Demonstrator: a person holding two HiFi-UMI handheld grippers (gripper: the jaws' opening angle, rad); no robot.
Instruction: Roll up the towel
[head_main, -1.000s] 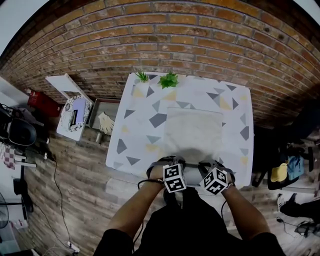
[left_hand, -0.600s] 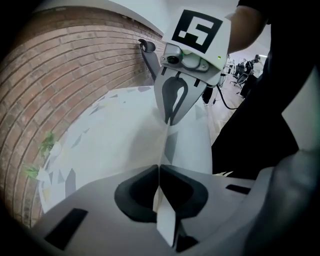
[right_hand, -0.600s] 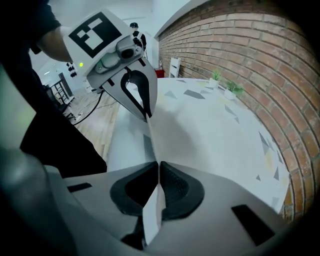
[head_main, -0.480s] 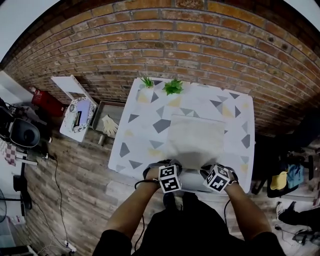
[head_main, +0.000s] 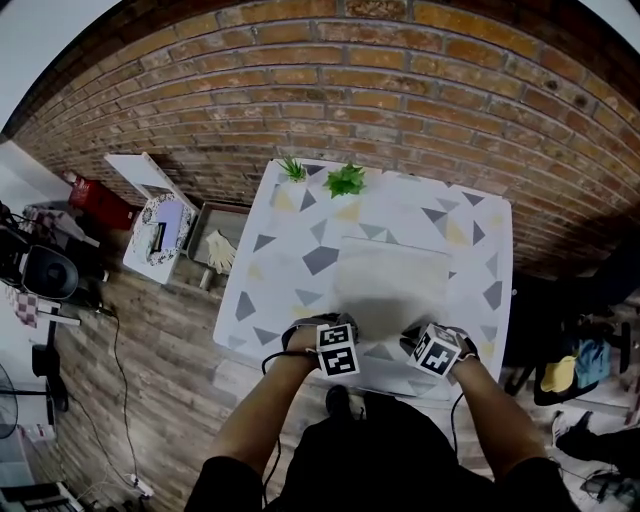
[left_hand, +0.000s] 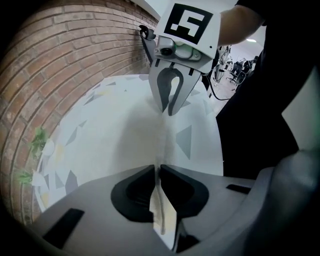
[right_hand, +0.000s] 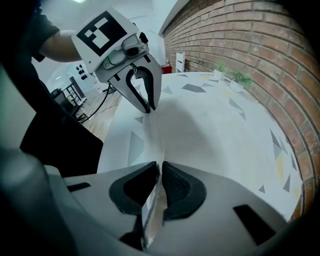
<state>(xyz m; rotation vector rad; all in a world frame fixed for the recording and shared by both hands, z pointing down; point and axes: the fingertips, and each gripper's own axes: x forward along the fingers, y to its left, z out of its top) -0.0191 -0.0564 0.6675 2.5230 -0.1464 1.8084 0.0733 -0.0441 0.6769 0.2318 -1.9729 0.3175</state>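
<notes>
**A:** Two hand-held grippers, side by side near the front edge of the worktop (head_main: 285, 255). The left hand-held gripper (left_hand: 156, 170) has its jaws almost together, pinched on the near edge of the towel (head_main: 392, 275).

**B:** And the other one?

**A:** The right hand-held gripper (right_hand: 160, 167) has a narrow gap. Its jaws have just been easing open, yet the towel's edge sits between the pads and they look pressed on it.

**B:** How are the arms set?

**A:** The left forearm (head_main: 268, 410) and the right forearm (head_main: 482, 405) both reach forward from the body. Both tools tip steeply down, and each takes a near corner of the towel. The cloth's edge stands up as a thin ridge running from one tool to the other.

**B:** Where does the rest of the towel lie?

**A:** Flat on the right half of the worktop, spread from the tools toward the far edge but stopping short of it.

**B:** Counts?

**A:** One towel and one worktop, white with grey and yellow triangles. There are two small potted plants, one (head_main: 293, 167) at the far left corner and the other (head_main: 345, 180) just beside it along the far edge. One brick wall (head_main: 400, 90) stands behind.
</notes>
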